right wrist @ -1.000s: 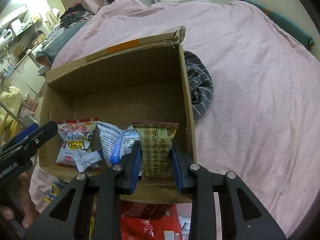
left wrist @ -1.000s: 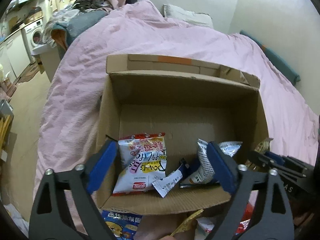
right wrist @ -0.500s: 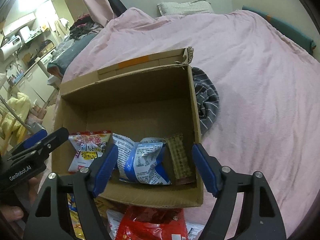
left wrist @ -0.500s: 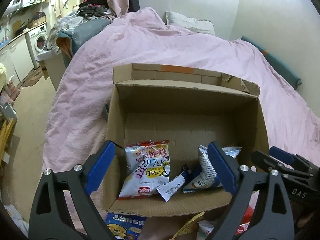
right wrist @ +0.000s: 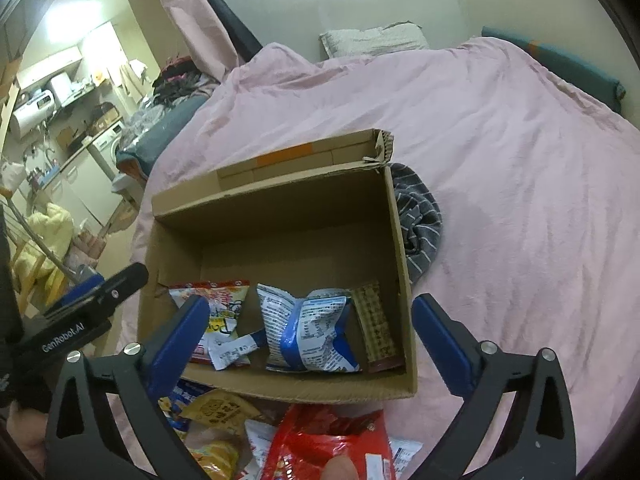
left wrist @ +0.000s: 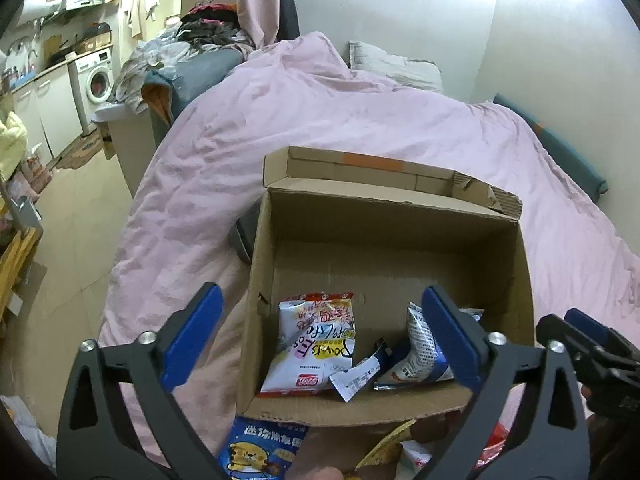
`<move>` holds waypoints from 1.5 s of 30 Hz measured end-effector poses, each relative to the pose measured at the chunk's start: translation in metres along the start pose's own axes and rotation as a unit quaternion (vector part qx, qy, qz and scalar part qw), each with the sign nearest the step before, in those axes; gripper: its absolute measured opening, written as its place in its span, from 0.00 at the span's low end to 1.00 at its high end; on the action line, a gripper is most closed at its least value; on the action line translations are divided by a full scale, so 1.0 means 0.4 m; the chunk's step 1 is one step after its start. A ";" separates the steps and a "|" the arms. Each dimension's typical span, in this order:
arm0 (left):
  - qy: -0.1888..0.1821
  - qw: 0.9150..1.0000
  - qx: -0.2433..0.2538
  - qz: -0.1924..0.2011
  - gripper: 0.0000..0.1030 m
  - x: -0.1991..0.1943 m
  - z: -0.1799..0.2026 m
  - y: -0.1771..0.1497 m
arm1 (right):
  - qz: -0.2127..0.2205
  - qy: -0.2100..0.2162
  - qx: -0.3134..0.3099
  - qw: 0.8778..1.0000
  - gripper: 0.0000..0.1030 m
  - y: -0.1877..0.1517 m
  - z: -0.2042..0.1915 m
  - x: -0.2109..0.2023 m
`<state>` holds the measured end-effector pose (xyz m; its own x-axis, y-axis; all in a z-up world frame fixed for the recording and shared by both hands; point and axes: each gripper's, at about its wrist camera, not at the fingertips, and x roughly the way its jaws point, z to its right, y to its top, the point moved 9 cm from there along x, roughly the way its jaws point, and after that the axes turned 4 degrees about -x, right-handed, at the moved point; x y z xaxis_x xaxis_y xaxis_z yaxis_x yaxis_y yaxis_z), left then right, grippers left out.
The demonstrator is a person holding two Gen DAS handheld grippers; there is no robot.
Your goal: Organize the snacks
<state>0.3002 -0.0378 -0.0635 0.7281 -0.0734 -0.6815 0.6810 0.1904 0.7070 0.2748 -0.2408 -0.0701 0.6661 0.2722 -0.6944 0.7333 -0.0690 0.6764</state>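
An open cardboard box (left wrist: 392,216) (right wrist: 276,208) sits on a pink bed cover. Along its near wall lie a white and yellow snack bag (left wrist: 312,344) (right wrist: 218,300), a small white sachet (left wrist: 356,374) (right wrist: 232,350), a blue and white bag (left wrist: 418,354) (right wrist: 308,328) and a tan checked packet (right wrist: 374,320) against the right wall. My right gripper (right wrist: 312,340) hovers above the near wall, its jaws still opening, nothing between them. My left gripper (left wrist: 324,340) hangs over the box's near left part, jaws opening, also empty.
Loose snack bags lie in front of the box: a blue one (left wrist: 264,448), a yellow one (right wrist: 216,412), a red one (right wrist: 328,440). A grey striped cloth (right wrist: 420,224) is tucked at the box's right side. The floor drops off left of the bed (left wrist: 192,200).
My right gripper let go of the tan checked packet, which now lies against the box's right wall. Its jaws spread wide. Both grippers rose and drew back from the box.
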 end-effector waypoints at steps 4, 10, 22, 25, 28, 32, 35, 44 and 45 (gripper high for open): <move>-0.004 1.000 0.006 -0.002 0.97 -0.018 0.004 -0.006 | 0.003 0.015 0.018 1.000 1.00 -0.008 -0.005 -0.022; -0.001 1.000 0.025 0.011 0.97 -0.063 0.010 -0.010 | 0.015 0.002 0.014 1.000 1.00 -0.021 -0.003 -0.057; 0.011 0.999 0.044 0.007 0.97 -0.131 -0.034 -0.053 | 0.015 -0.005 0.027 1.000 1.00 -0.077 0.008 -0.118; 0.015 0.999 0.043 0.004 0.97 -0.147 -0.053 -0.064 | 0.011 -0.006 0.035 0.999 1.00 -0.095 0.014 -0.130; 0.010 0.999 0.041 -0.002 0.97 -0.164 -0.070 -0.081 | 0.007 -0.004 0.043 0.999 1.00 -0.118 0.019 -0.144; 0.004 0.999 0.036 -0.019 0.97 -0.169 -0.091 -0.108 | 0.000 -0.010 0.049 0.999 1.00 -0.150 0.028 -0.158; 0.006 0.999 0.026 -0.033 0.97 -0.167 -0.108 -0.127 | -0.009 -0.015 0.057 0.998 1.00 -0.175 0.038 -0.163; -0.057 0.984 0.048 -0.162 0.97 -0.111 -0.054 -0.287 | -0.028 -0.038 0.069 0.997 1.00 -0.218 0.091 -0.164; -0.062 0.979 0.059 -0.183 0.97 -0.101 -0.037 -0.321 | -0.030 -0.038 0.071 0.996 1.00 -0.223 0.098 -0.164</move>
<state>0.1821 -0.0448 -0.1296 0.4320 -0.2344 -0.8709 0.8973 0.0148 0.4412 0.1709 -0.2900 -0.0944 0.6254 0.2060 -0.7526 0.7800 -0.1906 0.5961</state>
